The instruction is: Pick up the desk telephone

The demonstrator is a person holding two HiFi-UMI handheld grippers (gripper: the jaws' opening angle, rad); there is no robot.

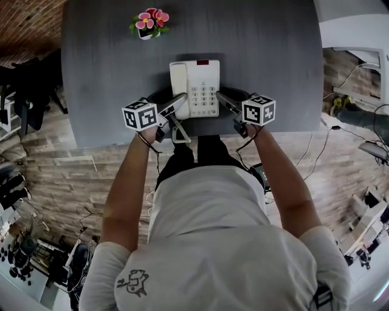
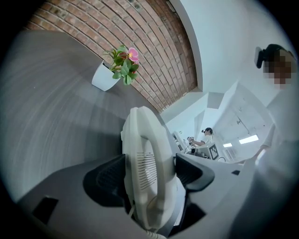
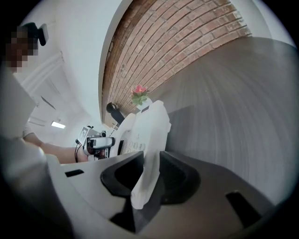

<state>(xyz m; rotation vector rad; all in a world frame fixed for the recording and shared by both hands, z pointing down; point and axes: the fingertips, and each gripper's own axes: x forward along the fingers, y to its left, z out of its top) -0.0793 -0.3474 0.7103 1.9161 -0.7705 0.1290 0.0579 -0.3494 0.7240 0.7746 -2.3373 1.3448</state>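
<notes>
While on table (image 1: 273,73), desk telephone (image 1: 203,85) in pinch of left gripper (image 1: 176,102), right gripper (image 1: 223,100); flowers (image 1: 152,18) in 1 pot (image 1: 146,34).

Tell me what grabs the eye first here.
The white desk telephone sits at the front of the grey table, clamped from both sides: the left gripper on its handset side, the right gripper on its thin right edge. Beyond it, a potted plant with pink flowers stands at the table's far edge.
</notes>
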